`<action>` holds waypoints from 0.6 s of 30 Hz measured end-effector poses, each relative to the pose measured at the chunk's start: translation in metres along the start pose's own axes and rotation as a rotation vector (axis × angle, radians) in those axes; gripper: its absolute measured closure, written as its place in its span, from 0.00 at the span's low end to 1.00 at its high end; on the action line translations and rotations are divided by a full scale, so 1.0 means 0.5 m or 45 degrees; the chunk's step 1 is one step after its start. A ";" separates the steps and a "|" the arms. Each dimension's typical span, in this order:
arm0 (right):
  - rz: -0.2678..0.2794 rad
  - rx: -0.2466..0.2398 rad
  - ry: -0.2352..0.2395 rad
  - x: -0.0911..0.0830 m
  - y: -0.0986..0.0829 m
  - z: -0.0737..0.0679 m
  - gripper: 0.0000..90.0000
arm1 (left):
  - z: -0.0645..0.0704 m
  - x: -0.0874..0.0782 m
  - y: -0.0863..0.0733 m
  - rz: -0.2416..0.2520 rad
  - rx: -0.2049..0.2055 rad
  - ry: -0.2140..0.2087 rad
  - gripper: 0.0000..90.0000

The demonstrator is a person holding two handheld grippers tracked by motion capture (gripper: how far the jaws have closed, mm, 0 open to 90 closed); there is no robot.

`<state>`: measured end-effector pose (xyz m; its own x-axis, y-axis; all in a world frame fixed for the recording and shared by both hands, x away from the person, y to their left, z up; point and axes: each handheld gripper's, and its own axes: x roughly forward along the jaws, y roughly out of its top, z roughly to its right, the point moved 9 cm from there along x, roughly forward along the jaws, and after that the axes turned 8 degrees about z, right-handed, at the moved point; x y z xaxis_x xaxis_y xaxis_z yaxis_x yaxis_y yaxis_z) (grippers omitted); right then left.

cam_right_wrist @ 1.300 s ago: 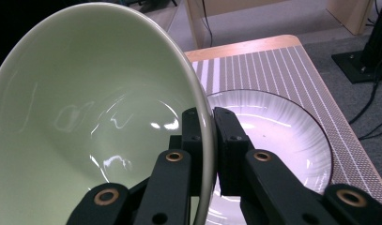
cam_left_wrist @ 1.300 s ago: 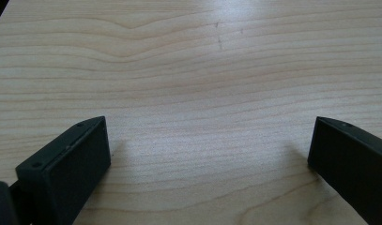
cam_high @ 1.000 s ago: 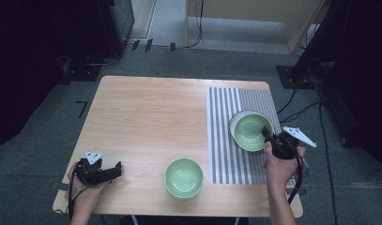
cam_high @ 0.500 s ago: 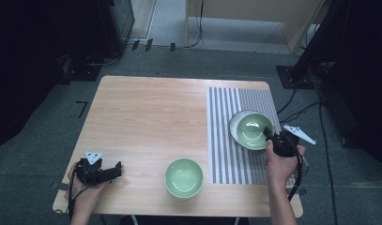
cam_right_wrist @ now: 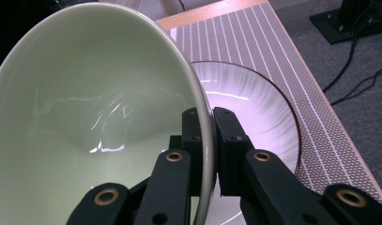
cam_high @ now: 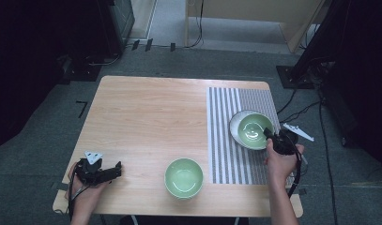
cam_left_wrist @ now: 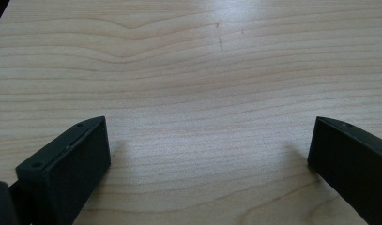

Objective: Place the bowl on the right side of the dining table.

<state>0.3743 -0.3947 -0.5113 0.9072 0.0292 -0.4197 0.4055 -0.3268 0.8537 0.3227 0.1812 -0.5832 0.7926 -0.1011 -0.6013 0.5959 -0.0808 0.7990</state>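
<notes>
**Right gripper holds a green bowl by its rim over the plate**

At the near left corner of the wooden table [cam_high: 146, 112], the left gripper [cam_high: 114, 170] rests on the bare wood, its jaws standing wide apart with nothing between them; the left gripper view looks out over wood grain alone.

Toward the middle, close to the near edge, a second green bowl [cam_high: 184, 177] sits upright on the wood, just left of the striped mat [cam_high: 226, 122]. It lies between the two hands, somewhat nearer the left gripper than the right one.

On the right, a pale plate [cam_right_wrist: 259, 101] with a dark rim lies on the mat. The held green bowl [cam_high: 255, 131] is over this plate, and the right gripper [cam_right_wrist: 211, 123] is clamped on its near right rim, one jaw inside the wall and one outside. In the right gripper view the bowl tips, its mouth turned to the left of that view, and the plate shows beneath and beyond it; whether the bowl's foot touches the plate cannot be told.

The relation that matters, as I judge it: the held bowl sits directly above the plate, while the other bowl lies to the near left, well apart, so any stacking means carrying across the mat's left edge.
</notes>
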 end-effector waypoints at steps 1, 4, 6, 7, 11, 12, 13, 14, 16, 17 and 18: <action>-0.009 0.005 -0.003 0.002 -0.002 0.002 0.95 | 0.000 0.000 0.000 0.000 0.000 0.000 0.00; -0.026 0.003 -0.011 0.008 -0.008 0.008 0.95 | 0.000 0.000 0.000 0.000 0.000 0.000 0.00; -0.040 0.001 -0.015 0.013 -0.013 0.010 0.95 | 0.000 0.000 0.000 0.000 0.000 0.000 0.00; -0.042 -0.006 -0.017 0.015 -0.014 0.011 0.95 | 0.000 0.000 0.000 0.000 0.000 0.000 0.00; -0.072 -0.006 -0.049 0.024 -0.025 0.017 0.95 | 0.000 0.000 0.000 0.000 0.000 0.000 0.00; -0.077 -0.010 -0.055 0.026 -0.027 0.020 0.95 | 0.000 0.000 0.000 0.000 0.000 0.000 0.00; -0.077 -0.010 -0.055 0.026 -0.027 0.020 0.95 | 0.000 0.000 0.000 0.000 0.000 0.000 0.00; -0.092 0.003 -0.059 0.029 -0.032 0.024 0.95 | 0.000 0.000 0.000 0.000 0.000 0.000 0.00; -0.100 0.013 -0.064 0.032 -0.034 0.028 0.95 | 0.000 0.000 0.000 0.000 0.000 0.000 0.00; -0.104 0.016 -0.064 0.033 -0.035 0.029 0.95 | 0.000 0.000 0.000 0.000 0.000 0.000 0.00; -0.106 0.019 -0.064 0.034 -0.036 0.030 0.95 | 0.000 0.000 0.000 0.000 0.000 0.000 0.00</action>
<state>0.3808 -0.4025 -0.5383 0.8636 0.0097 -0.5040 0.4770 -0.3391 0.8108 0.3227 0.1812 -0.5832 0.7926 -0.1009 -0.6014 0.5959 -0.0806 0.7990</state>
